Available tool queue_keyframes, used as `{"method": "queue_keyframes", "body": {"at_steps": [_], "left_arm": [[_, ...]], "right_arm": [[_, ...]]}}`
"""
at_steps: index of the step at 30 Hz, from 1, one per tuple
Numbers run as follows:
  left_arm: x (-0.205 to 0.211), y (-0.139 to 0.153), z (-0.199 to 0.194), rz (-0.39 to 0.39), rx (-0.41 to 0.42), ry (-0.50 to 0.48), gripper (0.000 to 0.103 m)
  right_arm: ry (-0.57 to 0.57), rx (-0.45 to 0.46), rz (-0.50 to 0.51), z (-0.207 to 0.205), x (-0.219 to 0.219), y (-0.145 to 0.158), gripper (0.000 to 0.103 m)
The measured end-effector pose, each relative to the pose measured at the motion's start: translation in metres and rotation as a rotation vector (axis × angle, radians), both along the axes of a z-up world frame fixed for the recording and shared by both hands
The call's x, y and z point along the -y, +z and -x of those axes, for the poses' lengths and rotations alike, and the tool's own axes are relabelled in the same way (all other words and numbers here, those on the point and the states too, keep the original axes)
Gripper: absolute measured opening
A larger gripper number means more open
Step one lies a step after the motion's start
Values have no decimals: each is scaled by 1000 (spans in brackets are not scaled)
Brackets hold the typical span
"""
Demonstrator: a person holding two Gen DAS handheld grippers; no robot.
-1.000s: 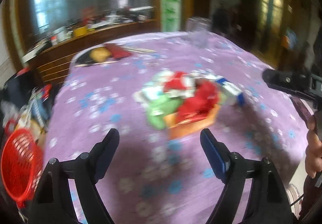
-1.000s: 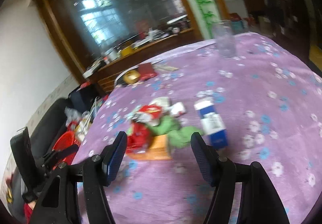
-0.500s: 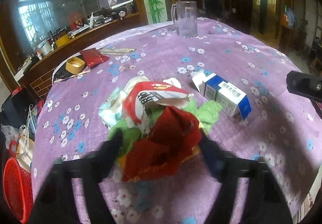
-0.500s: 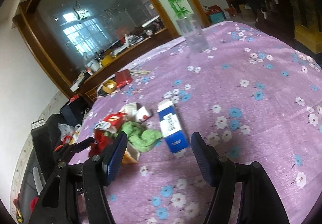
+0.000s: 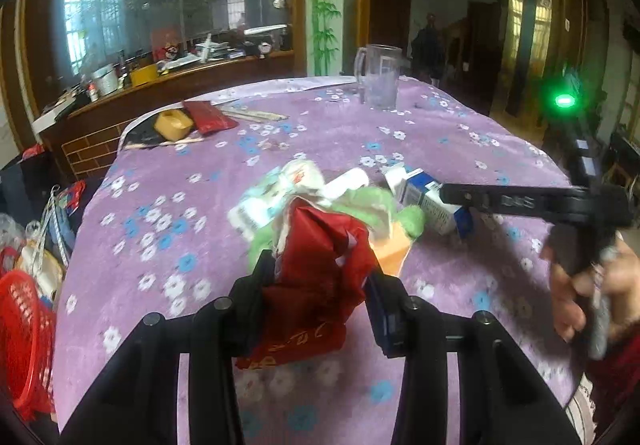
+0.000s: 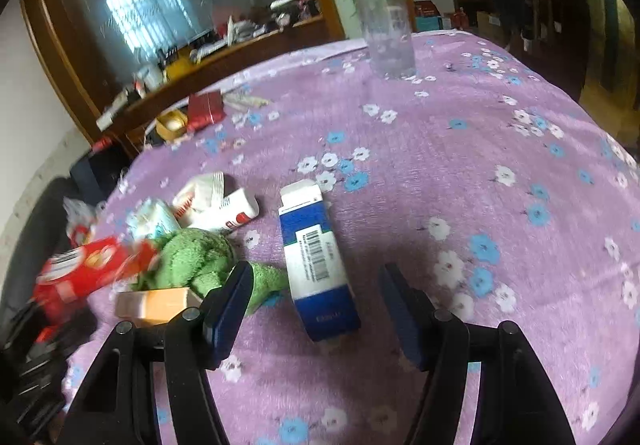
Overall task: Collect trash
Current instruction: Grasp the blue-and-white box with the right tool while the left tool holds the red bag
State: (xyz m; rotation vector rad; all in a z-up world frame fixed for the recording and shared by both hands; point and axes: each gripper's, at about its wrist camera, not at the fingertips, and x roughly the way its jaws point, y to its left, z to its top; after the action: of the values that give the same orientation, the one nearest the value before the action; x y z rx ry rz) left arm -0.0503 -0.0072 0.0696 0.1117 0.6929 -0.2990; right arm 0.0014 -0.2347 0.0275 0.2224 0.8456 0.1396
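Red crinkled wrapper [image 5: 316, 277] sits pinched between the pads of my left gripper [image 5: 320, 285], whose jaws have just been closing on it at the near edge of the trash pile. Behind it lie a green cloth [image 6: 192, 261], an orange box [image 6: 160, 303] and white packets [image 6: 218, 203] on the purple flowered tablecloth [image 6: 460, 149]. My right gripper [image 6: 316, 305] hangs with its jaws apart around the near end of the blue-and-white carton [image 6: 316, 257], pads not touching it. A glass mug [image 5: 378, 77] stands at the far side, and a red basket [image 5: 24, 341] sits off the table's left edge.
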Motion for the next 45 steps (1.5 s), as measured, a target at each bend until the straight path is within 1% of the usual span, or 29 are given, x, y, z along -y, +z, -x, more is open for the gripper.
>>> {"method": "queue_keyframes", "body": {"at_steps": [1,2,3,4,6,9,13,16,17,19,21,24,26,28,32,35,39,45], "left_arm": [[-6,-2,3,4,-11,5,41],[-12,-5,5,13,-25,12,41],[-18,-7,7,20,-35,19,41],[-23,-10,9,20,-42,25,41],[-32,-16,13,23,-54,39,41],[-46,-26,20,50,-86,51,41],[-61,-30,31,60,-80,86,41],[-68,-26,38,47,-36,129,41],[-70,-25,39,45,-11,158,41],[-69,-23,42,40,21,199,41],[-68,-21,44,51,46,230,41],[-64,-22,46,30,76,274,42],[-65,-24,46,22,81,296,42],[-66,-28,45,18,72,318,42],[-71,-34,43,18,59,351,42],[-72,-34,42,21,60,358,42],[-67,-36,44,-7,71,362,42],[-66,-37,43,-18,67,364,42]], "right_arm": [[4,-2,25,-4,-4,-2,68],[3,-4,43,-7,-7,-4,65],[-1,-11,61,-11,-9,-7,60],[-1,-21,79,-15,-11,-10,57],[4,-38,97,-20,-12,-16,43],[-5,-36,112,-19,-12,-19,37],[-18,5,105,1,-8,-10,37],[-2,61,63,28,-9,2,37],[5,78,54,36,-11,5,37],[25,134,29,60,-22,13,37],[44,194,0,80,-34,19,37],[62,262,11,101,-54,24,37],[73,292,13,110,-64,24,37],[72,304,18,115,-69,22,37],[78,291,8,117,-74,14,37],[84,281,21,117,-77,7,37],[83,282,44,117,-80,1,37],[82,287,27,117,-78,1,37]]}}
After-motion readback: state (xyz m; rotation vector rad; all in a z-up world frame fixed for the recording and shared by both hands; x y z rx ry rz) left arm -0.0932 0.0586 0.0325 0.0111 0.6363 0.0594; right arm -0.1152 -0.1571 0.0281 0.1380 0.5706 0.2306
